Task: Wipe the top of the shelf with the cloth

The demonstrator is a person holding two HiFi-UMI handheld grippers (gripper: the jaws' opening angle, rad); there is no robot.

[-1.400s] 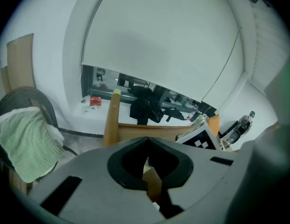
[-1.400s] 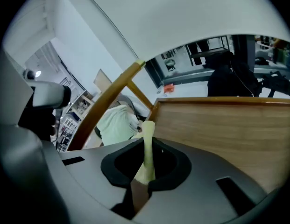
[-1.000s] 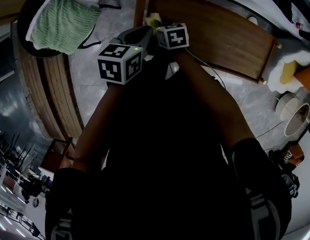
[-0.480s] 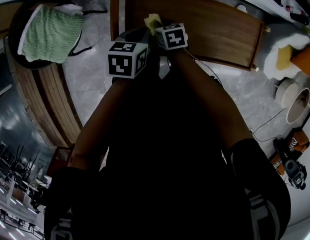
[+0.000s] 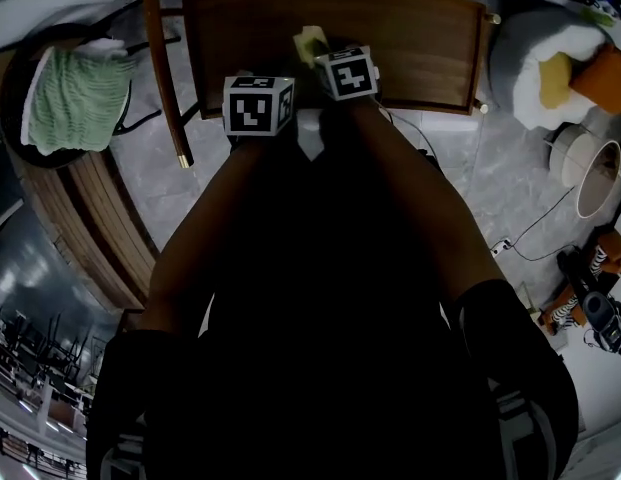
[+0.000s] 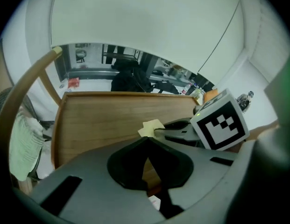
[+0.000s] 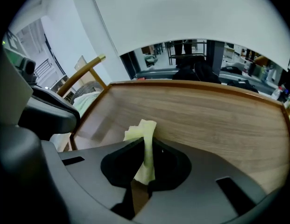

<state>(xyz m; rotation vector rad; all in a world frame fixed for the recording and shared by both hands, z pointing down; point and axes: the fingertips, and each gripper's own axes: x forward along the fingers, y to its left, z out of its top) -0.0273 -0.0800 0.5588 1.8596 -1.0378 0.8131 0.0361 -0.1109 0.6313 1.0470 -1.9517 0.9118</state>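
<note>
Cloth (image 7: 141, 129): pale yellow, thin and soft, bunched into a narrow strip. Its long axis runs along the jaws, and the free end pokes forward past the tips.
Right tool (image 7: 145, 143): jaws pinched on the cloth.
Shelf (image 7: 205, 115): flat brown wood-grain top with a raised rim. The cloth is over its near edge; contact cannot be told.
Left tool (image 6: 146, 143): jaws together, empty, just beside the right tool.

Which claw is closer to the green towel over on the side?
Left. The green towel lies left of the left claw, beyond the shelf edge. The right claw, clamped on the yellow cloth, sits on the left claw's far side.
</note>
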